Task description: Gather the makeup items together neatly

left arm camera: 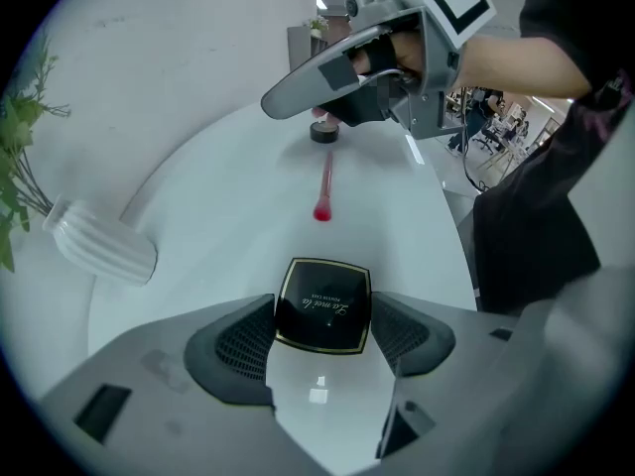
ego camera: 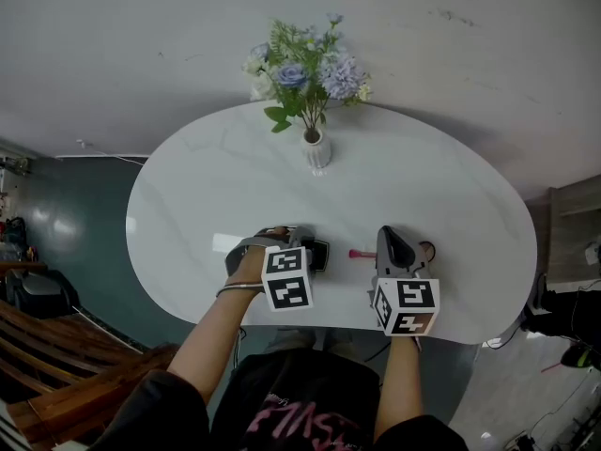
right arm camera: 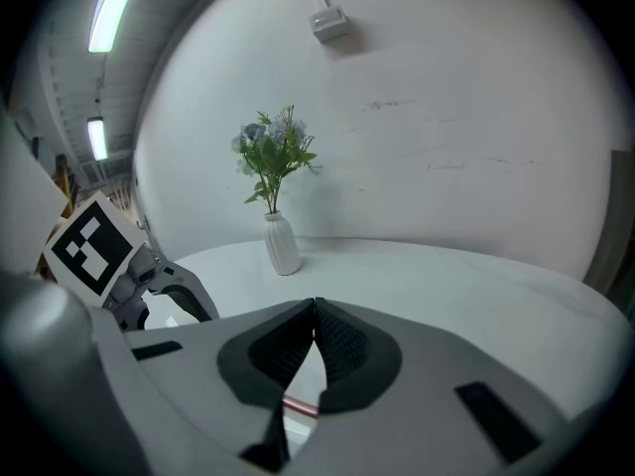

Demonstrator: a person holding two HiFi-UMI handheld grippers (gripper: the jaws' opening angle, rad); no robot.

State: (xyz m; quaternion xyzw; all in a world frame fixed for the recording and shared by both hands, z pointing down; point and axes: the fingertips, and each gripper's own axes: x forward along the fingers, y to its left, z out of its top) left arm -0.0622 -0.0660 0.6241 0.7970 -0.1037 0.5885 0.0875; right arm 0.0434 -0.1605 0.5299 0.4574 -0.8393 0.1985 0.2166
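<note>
A square black compact (left arm camera: 321,305) with a gold rim lies flat on the white table, and my left gripper (left arm camera: 323,310) has its two pads against the compact's sides. In the head view the compact (ego camera: 320,253) shows just beyond that gripper (ego camera: 305,248). A thin pink stick (left arm camera: 323,188) lies on the table between the two grippers (ego camera: 362,253). My right gripper (ego camera: 387,236) stands over the stick's right end with its jaws shut and nothing between them (right arm camera: 316,310). A small round dark pot (left arm camera: 324,132) sits under the right gripper.
A white ribbed vase (ego camera: 316,148) with blue and white flowers stands at the far middle of the oval table (ego camera: 188,195). The table's front edge runs right under my wrists. A wooden bench (ego camera: 56,355) lies on the floor at the left.
</note>
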